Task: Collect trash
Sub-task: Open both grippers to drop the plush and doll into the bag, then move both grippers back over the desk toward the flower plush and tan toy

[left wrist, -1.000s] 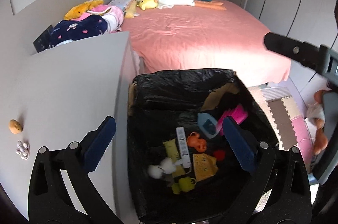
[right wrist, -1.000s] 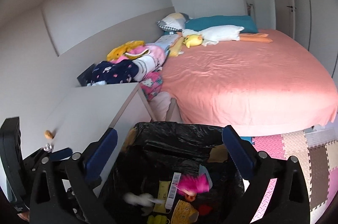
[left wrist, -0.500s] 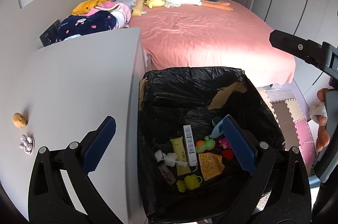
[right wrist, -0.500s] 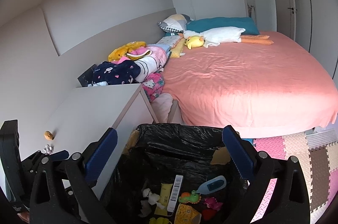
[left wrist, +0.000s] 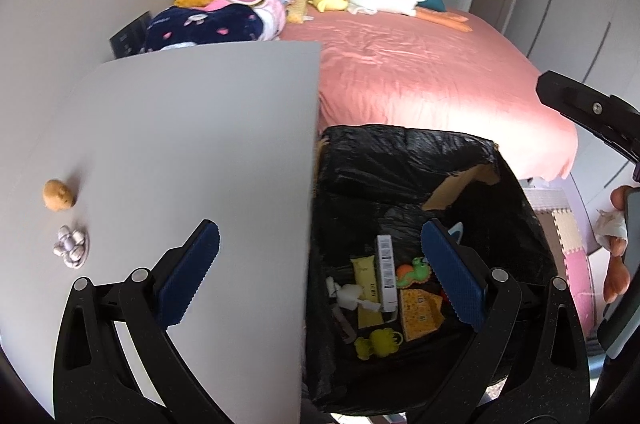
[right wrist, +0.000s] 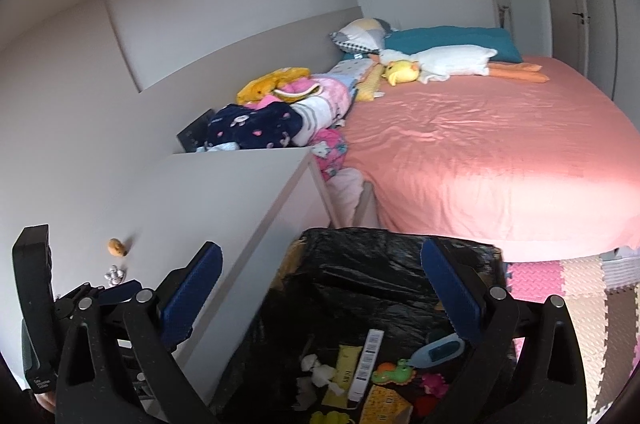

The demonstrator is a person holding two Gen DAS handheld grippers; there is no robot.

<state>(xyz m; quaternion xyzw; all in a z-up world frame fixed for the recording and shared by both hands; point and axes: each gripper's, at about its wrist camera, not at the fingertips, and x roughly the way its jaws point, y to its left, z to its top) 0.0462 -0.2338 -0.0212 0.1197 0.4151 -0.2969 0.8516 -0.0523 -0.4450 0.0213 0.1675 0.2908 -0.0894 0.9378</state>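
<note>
A black-lined trash bin (left wrist: pixel 404 159) stands on the floor beside a white cabinet (left wrist: pixel 192 143); it also shows in the right wrist view (right wrist: pixel 360 264). Inside lie crumpled white tissue (left wrist: pixel 352 294), a yellow tube, a white barcode box (left wrist: pixel 386 266), small toys and a yellow packet. On the cabinet top sit a small brown lump (left wrist: pixel 59 195) and a silvery cluster (left wrist: pixel 72 248). My left gripper (left wrist: pixel 320 276) is open and empty, straddling the cabinet edge and bin. My right gripper (right wrist: pixel 320 294) is open and empty above the bin.
A bed with a pink cover (right wrist: pixel 480 151) lies behind the bin, with pillows, plush toys and piled clothes (right wrist: pixel 280 111) along the wall. Pink and beige foam mats (right wrist: pixel 568 280) cover the floor at right. The right gripper's body (left wrist: pixel 592 111) shows at the left view's right edge.
The white tissue that was falling has come to rest in the bin. My left gripper has shifted left, over the cabinet edge. My right gripper has risen and drawn back a little.
</note>
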